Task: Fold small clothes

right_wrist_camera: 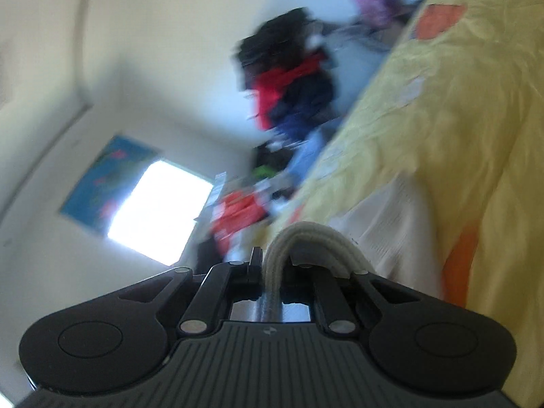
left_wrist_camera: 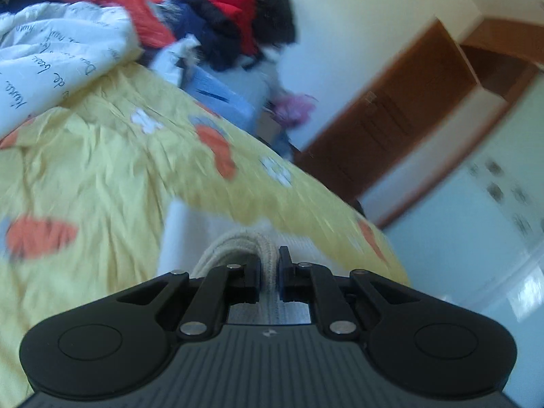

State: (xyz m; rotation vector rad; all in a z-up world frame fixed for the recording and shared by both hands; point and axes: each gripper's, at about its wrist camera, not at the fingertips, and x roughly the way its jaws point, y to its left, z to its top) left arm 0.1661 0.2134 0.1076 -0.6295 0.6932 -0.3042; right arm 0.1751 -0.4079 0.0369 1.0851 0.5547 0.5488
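A small cream-white garment point(left_wrist_camera: 204, 227) with a ribbed knit edge lies over the yellow bedspread point(left_wrist_camera: 102, 170). My left gripper point(left_wrist_camera: 270, 272) is shut on its ribbed edge, which loops up between the jaws. In the right wrist view the same garment point(right_wrist_camera: 384, 231) hangs against the bedspread point(right_wrist_camera: 459, 119), and my right gripper point(right_wrist_camera: 273, 267) is shut on another part of its ribbed edge. Both views are tilted and motion-blurred.
A heap of red, navy and black clothes point(left_wrist_camera: 231, 17) sits beyond the bed on a blue box point(left_wrist_camera: 221, 95). A white quilt with script point(left_wrist_camera: 51, 57) lies at the far left. A wooden door point(left_wrist_camera: 401, 112) and a bright window point(right_wrist_camera: 159, 210) show.
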